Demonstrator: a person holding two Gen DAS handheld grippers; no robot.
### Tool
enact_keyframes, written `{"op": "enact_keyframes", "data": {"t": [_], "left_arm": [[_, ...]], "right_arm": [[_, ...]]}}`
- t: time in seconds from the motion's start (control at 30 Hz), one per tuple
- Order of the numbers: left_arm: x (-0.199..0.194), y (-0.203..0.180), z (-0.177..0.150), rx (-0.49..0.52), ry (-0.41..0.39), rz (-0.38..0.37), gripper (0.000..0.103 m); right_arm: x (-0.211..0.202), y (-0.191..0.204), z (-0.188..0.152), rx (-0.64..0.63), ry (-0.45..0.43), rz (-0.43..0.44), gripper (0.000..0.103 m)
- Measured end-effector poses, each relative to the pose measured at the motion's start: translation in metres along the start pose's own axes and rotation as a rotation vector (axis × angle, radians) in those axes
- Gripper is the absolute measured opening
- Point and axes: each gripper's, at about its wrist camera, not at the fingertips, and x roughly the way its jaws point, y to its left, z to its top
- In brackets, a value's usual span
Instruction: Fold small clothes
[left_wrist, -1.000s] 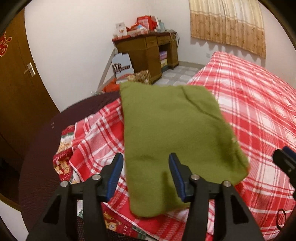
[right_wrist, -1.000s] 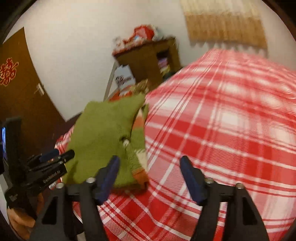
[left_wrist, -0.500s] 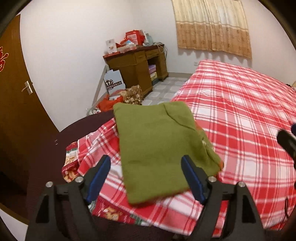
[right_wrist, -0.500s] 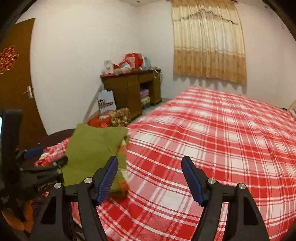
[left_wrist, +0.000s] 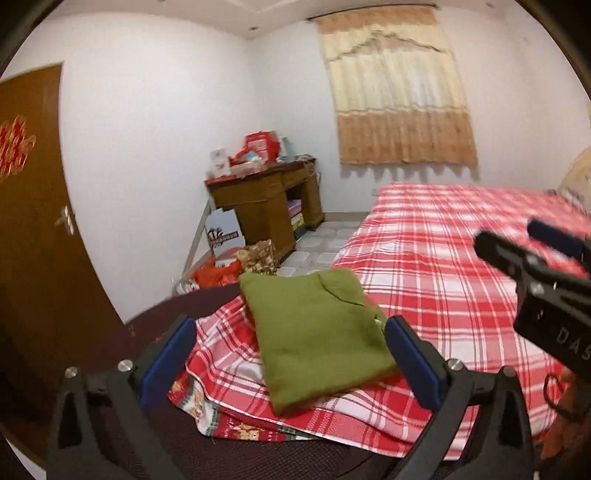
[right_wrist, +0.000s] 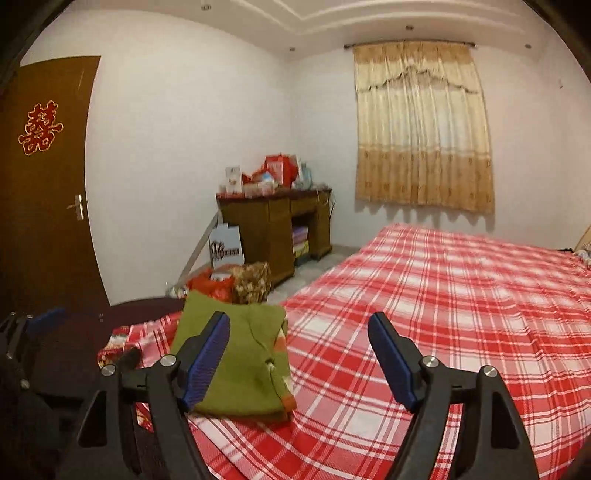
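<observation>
Now, with green folded garment lying flat on bed corner: keep left hand-held gripper and right hand-held gripper empty, jaws opening, lift clear without snagging fabric.

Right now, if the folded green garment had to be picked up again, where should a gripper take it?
Probably at the near short edge of the green garment, coming in low from the camera side. It lies flat as a folded stack on the plaid sheet, and that thick edge overhangs slightly, giving the pads layers to pinch together.
</observation>
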Motion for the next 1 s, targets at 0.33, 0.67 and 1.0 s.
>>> {"op": "enact_keyframes", "data": {"t": [0.33, 0.67, 1.0], "left_arm": [[-0.018, 0.008, 0.006, -0.069, -0.034, -0.001, 0.103], [-0.010, 0.013, 0.003, -0.097, -0.012, 0.029, 0.103], [-0.007, 0.010, 0.000, -0.094, 0.009, 0.037, 0.103]], "right_arm": [[-0.025, -0.004, 0.006, 0.001, -0.087, -0.018, 0.086], [-0.021, -0.003, 0.003, 0.003, -0.063, -0.005, 0.086], [-0.013, -0.007, -0.002, 0.021, -0.021, 0.000, 0.086]]}}
